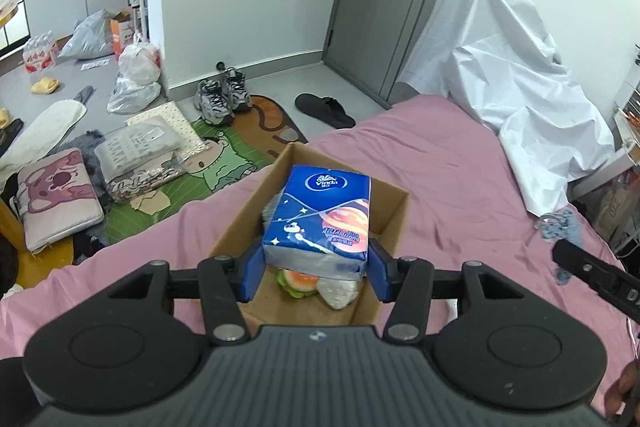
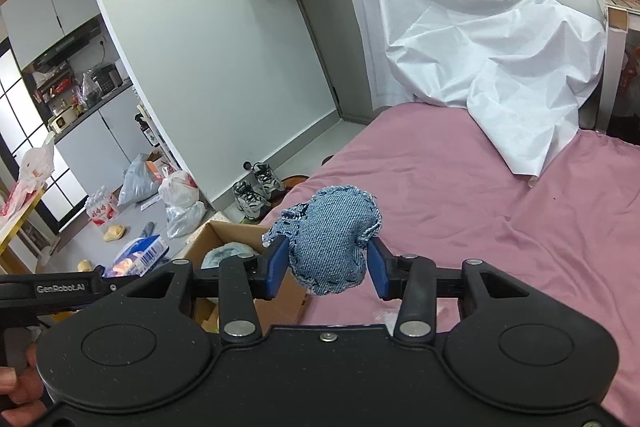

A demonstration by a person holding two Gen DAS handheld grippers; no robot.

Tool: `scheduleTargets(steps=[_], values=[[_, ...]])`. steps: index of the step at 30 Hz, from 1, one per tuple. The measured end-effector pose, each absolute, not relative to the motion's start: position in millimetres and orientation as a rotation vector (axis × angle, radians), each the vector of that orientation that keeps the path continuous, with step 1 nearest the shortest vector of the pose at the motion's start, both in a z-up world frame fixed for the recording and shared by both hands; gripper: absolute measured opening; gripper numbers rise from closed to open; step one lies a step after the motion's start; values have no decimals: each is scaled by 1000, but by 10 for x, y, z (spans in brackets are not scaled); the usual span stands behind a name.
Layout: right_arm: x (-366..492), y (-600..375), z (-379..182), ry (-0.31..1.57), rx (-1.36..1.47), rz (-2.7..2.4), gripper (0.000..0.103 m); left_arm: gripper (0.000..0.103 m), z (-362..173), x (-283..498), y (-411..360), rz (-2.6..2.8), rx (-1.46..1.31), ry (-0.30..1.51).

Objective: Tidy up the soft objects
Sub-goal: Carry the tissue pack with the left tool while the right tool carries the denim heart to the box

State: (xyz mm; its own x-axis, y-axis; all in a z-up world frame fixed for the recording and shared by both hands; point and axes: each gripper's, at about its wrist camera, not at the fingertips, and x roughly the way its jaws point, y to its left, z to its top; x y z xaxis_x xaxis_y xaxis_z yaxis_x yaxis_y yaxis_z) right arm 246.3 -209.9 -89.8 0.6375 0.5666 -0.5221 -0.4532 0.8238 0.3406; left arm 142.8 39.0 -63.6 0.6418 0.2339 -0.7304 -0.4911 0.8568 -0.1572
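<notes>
My left gripper (image 1: 316,273) is shut on a blue tissue pack (image 1: 320,219), both blue pads pressing its sides. The pack hangs over an open cardboard box (image 1: 248,223) on the pink bed. Inside the box lie a burger-shaped soft toy (image 1: 298,281) and a clear-wrapped item (image 1: 338,291). My right gripper (image 2: 328,267) is shut on a stuffed denim cushion (image 2: 328,243), held above the bed just right of the box (image 2: 208,239). A pale blue fluffy thing (image 2: 224,253) shows in the box. The tissue pack (image 2: 140,257) appears at the left of the right wrist view.
A white sheet (image 1: 500,87) drapes over something at the bed's far end. The pink bedsheet (image 2: 480,207) stretches right of the box. On the floor to the left lie sneakers (image 1: 222,95), plastic bags (image 1: 138,67), folded packages and a cartoon mat (image 1: 224,163). A grey door stands behind.
</notes>
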Motion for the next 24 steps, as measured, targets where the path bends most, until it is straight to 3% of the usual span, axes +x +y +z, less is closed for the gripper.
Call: scheduleTargets(steps=[24], values=[[2456,-1412,-1000,689,74,627,42,52,-1218,1621,939,423,-446,877]])
